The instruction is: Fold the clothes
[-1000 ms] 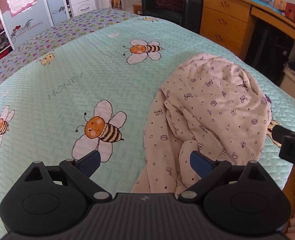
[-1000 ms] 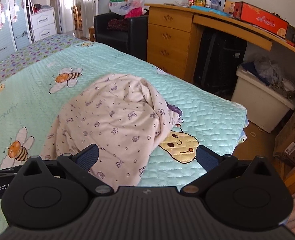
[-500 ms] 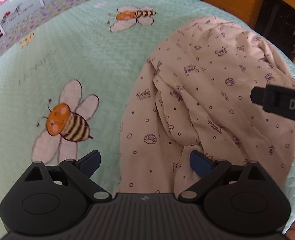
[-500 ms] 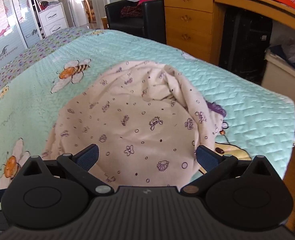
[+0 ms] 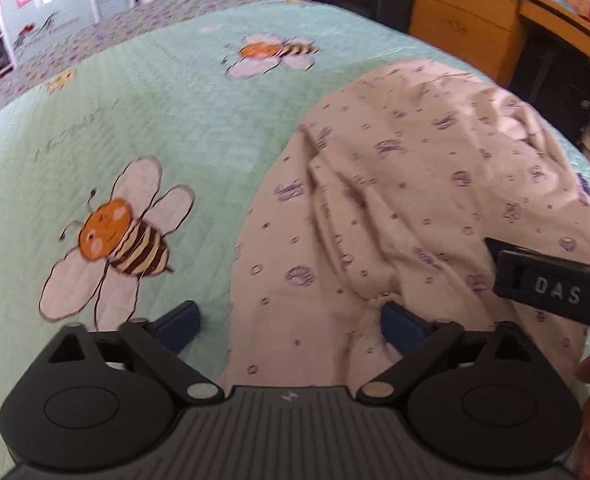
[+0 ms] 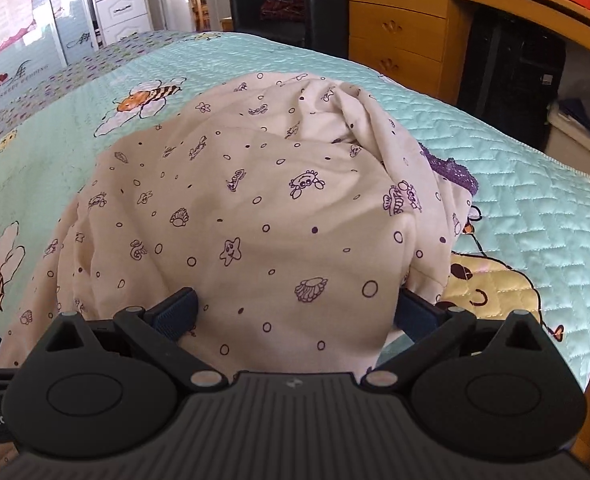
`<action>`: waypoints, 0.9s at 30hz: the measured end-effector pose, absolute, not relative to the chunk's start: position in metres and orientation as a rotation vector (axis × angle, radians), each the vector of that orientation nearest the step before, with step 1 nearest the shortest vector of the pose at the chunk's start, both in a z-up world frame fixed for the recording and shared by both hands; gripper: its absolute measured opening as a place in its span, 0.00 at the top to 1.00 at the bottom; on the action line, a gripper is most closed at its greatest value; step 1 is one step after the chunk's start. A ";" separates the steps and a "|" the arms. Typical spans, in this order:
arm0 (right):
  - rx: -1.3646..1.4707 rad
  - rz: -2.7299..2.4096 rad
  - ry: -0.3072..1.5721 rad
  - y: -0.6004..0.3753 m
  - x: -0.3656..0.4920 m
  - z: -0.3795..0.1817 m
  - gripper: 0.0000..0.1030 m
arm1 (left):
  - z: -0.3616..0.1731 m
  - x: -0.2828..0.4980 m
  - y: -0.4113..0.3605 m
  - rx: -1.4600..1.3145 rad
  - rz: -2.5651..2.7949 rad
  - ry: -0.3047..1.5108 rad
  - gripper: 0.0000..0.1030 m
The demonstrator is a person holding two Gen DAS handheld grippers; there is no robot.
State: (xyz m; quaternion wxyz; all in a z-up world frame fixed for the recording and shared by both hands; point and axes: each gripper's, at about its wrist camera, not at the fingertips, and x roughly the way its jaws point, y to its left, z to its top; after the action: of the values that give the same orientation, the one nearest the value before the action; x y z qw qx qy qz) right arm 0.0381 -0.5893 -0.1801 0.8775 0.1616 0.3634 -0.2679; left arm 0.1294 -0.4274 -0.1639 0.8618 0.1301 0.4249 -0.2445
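Grab stage, looks like: left tongs (image 5: 289, 322) are closing around the garment's (image 5: 415, 208) near edge, not pinching yet. Right tongs (image 6: 295, 310) spread wide over it. Next: pinch, lift, spread flat.

One garment (image 6: 263, 216) in front of me, a cream cloth printed all over with small purple sea creatures (crabs, starfish, shells), rings and dots. It lies unfolded in a rumpled mound on the mint-green bed cover (image 5: 183, 128), near the bed's right edge. Folds bunch high at the far end, where a pale inner face shows. A strip of purple lace trim (image 6: 453, 168) peeks out on its right side. The near hem spreads flat toward me; a long loose flap (image 5: 295, 280) trails down on the left, beside the printed bee (image 5: 123, 240).
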 end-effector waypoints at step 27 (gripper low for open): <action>0.432 -0.268 0.453 -0.520 -0.033 -0.061 0.81 | -0.087 0.093 -0.338 0.047 -0.749 0.693 0.92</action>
State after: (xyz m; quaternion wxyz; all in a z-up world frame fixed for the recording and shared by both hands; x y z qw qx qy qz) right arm -0.0329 -0.5202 -0.0613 0.9425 0.2120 0.2223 -0.1315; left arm 0.0929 -0.3379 -0.0867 0.8723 0.0225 0.3318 -0.3585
